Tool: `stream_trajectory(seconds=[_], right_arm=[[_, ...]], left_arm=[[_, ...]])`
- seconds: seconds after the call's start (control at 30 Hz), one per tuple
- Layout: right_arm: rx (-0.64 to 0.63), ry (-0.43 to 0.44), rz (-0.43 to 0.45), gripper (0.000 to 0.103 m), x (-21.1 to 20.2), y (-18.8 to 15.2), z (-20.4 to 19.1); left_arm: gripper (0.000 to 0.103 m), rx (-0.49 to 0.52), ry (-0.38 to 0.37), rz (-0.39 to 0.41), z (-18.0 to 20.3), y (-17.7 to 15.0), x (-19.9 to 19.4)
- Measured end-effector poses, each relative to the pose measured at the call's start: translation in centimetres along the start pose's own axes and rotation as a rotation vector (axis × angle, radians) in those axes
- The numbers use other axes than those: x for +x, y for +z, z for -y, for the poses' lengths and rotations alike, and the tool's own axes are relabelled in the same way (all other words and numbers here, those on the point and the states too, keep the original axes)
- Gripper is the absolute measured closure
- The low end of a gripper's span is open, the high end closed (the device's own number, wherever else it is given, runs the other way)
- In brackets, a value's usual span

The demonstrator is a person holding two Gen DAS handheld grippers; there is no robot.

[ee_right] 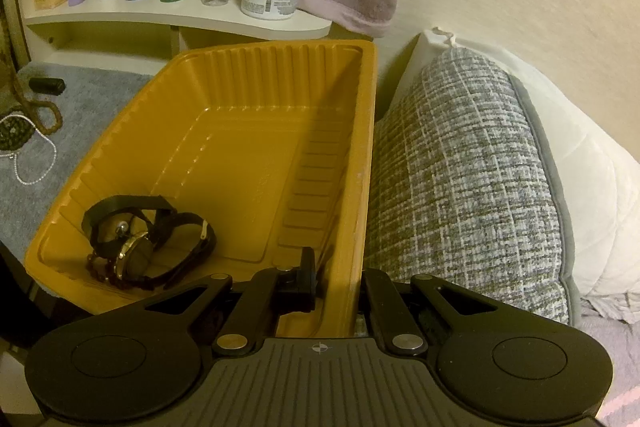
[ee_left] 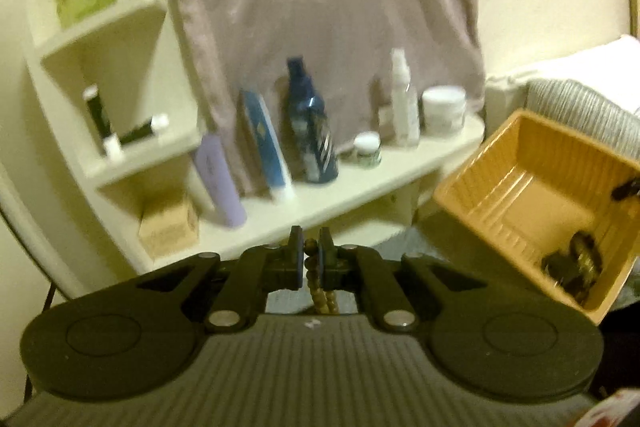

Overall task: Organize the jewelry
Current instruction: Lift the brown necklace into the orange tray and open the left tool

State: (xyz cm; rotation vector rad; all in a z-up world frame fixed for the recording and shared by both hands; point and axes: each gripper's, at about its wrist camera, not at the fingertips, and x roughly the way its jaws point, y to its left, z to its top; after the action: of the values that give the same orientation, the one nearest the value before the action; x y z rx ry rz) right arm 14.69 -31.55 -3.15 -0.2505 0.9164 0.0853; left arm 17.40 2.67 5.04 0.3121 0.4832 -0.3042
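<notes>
My left gripper (ee_left: pixel 310 259) is shut on a brown beaded necklace (ee_left: pixel 323 301), and the strand hangs below the pads. In the right wrist view the same brown strand (ee_right: pixel 38 109) rises from the grey blanket toward the left edge. To the right stands a yellow plastic tray (ee_left: pixel 516 195) that is tilted in the left wrist view. My right gripper (ee_right: pixel 340 283) is shut on the near right wall of the tray (ee_right: pixel 248 155), one finger inside and one outside. Black-strapped watches (ee_right: pixel 140 247) and a dark bead bracelet lie in the tray's near left corner.
A silver chain (ee_right: pixel 36 163) and a dark beaded piece (ee_right: pixel 12 135) lie on the grey blanket (ee_right: pixel 92 99), with a small black object (ee_right: pixel 46 85) behind. A cream shelf (ee_right: pixel 180 15) holds bottles and jars. A towel hangs above it. A woven cushion (ee_right: pixel 460 167) presses against the tray's right side.
</notes>
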Motion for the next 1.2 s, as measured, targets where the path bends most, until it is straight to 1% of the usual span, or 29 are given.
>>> stream_trajectory(seconds=[0.1,0.3,0.73,0.97,1.2], right_arm=[[-0.001,0.000,0.005,0.098,-0.1,0.0,0.0],[-0.002,0.003,0.009,0.098,-0.1,0.1,0.1],[0.010,0.007,0.013,0.098,-0.1,0.1,0.1],[0.016,0.009,0.017,0.098,-0.2,0.0,0.1],[0.021,0.010,0.020,0.098,-0.3,0.0,0.0]], left_arm=[[0.097,-0.004,-0.034,0.029,0.3,1.5,-0.4],[0.097,-0.012,-0.114,0.085,2.0,4.1,-0.8],[0.097,-0.064,-0.290,0.221,8.6,10.4,-0.1],[0.097,-0.048,-0.358,0.221,11.7,12.2,1.3],[0.097,-0.047,-0.383,0.230,12.8,13.3,2.2]])
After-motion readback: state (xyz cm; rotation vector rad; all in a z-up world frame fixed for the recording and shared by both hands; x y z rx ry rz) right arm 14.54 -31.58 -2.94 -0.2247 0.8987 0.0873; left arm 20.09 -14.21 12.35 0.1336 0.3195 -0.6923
